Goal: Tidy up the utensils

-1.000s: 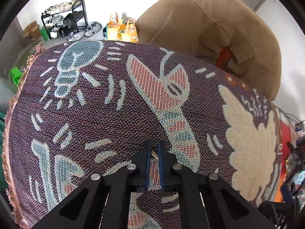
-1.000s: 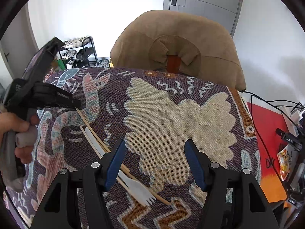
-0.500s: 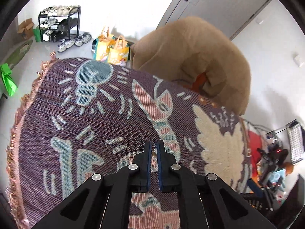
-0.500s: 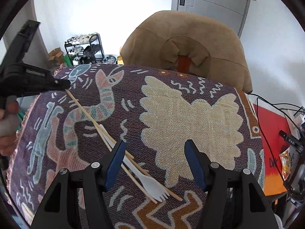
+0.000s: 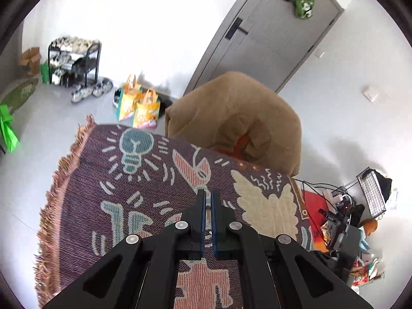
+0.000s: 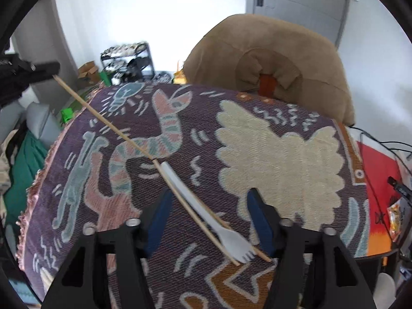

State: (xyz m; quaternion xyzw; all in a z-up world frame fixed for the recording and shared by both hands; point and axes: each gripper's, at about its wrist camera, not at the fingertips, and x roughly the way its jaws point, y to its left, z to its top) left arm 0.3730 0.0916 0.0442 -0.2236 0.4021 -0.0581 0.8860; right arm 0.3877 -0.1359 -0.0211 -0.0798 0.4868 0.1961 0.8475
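The left hand-held gripper (image 6: 55, 67) is pinching one chopstick (image 6: 108, 123) by its very tip up at 10 o'clock, so it's probably going to swivel loose while the right hand-held gripper (image 6: 209, 221) is closing, still clear, over the white plastic fork (image 6: 206, 215) lying on the counter's woven cloth (image 6: 283, 154).

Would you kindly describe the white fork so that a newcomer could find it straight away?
Look at the patterned woven cloth covering the table, near its front edge, between the right gripper's closing jaws. The white fork lies flat there with its tines toward the camera. It is broad, white plastic, unlike the thin wooden chopsticks beside it.
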